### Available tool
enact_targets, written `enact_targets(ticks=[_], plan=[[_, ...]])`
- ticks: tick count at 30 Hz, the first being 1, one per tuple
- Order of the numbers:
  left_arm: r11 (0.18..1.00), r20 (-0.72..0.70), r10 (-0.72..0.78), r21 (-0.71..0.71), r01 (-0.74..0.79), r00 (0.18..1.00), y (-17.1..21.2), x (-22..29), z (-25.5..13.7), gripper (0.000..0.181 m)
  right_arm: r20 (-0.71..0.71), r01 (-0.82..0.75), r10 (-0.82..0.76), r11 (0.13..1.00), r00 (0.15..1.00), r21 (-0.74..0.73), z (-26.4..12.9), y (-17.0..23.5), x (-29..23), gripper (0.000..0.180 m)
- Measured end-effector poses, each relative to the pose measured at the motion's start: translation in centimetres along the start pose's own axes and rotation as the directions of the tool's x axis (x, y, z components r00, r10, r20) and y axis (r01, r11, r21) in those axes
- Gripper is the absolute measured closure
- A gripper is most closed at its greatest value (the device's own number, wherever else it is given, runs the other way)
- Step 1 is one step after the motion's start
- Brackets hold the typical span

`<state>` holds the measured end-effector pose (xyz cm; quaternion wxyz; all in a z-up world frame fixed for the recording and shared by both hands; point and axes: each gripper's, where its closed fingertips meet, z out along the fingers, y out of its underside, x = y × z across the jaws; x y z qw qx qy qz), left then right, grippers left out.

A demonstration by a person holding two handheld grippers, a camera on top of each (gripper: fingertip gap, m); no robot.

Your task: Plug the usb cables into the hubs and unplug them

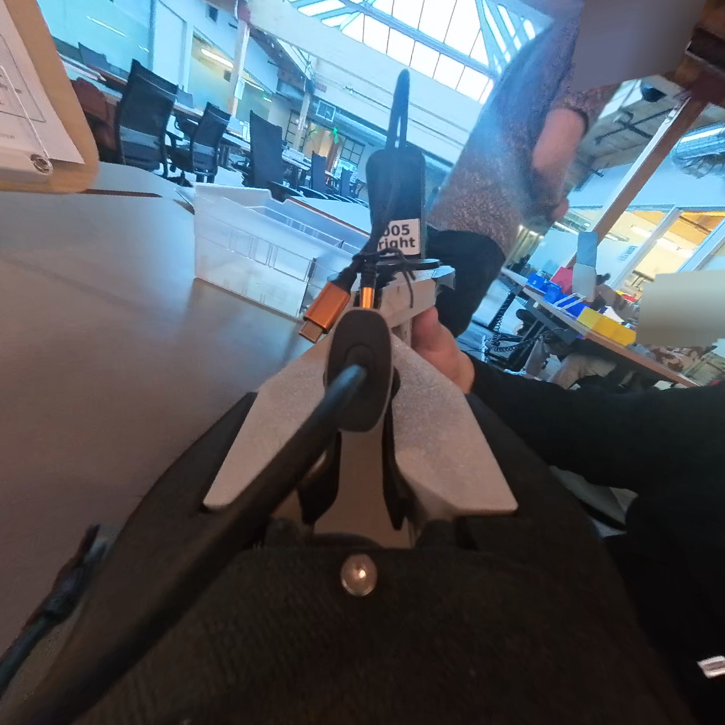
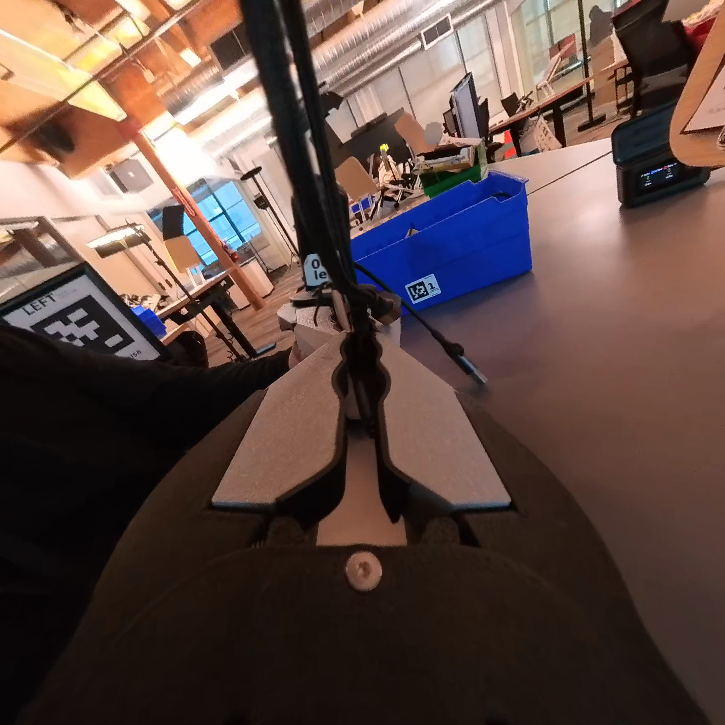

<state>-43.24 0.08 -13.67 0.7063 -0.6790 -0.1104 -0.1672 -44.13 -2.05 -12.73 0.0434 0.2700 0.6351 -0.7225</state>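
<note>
In the left wrist view my left gripper (image 1: 363, 347) is shut on a dark grey oval hub (image 1: 359, 378), seen end-on, with its black cable (image 1: 321, 416) running back toward the camera. Just beyond it, my right gripper (image 1: 392, 302) faces mine, and two orange USB-C plugs (image 1: 325, 310) hang from a tied black cable bundle there. In the right wrist view my right gripper (image 2: 361, 339) is shut on that bundle of black cables (image 2: 298, 137), which runs up out of frame. A silver USB-A plug (image 2: 474, 374) dangles to its right over the grey table (image 2: 588, 353).
A clear plastic tray (image 1: 255, 243) stands on the table ahead left of the left gripper. A blue bin (image 2: 451, 243) and a black box with a small screen (image 2: 663, 168) stand beyond the right gripper. A person (image 1: 510, 157) stands at the table's far side.
</note>
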Motion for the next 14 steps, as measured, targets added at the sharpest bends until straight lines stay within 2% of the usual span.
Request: enact_targets(ticks=[3,10,14], plan=[[0.998,-0.029,-0.052,0.03,0.053,0.998,-0.3,0.1,0.0,0.165,-0.022,0.014,-0.014,1.0,1.0,0.019,0.1,-0.4,0.0,0.175],[0.992,-0.017,-0.056,0.114,0.058,0.998,-1.8,0.1,-0.5,0.165,0.047,-0.131,0.124,0.969,0.991,0.211,0.8,-2.0,0.1,0.177],[0.988,-0.018,-0.061,0.142,0.063,0.998,-2.2,0.1,-0.5,0.165,0.027,-0.132,0.129,0.953,0.991,0.274,1.0,-2.6,0.1,0.178]])
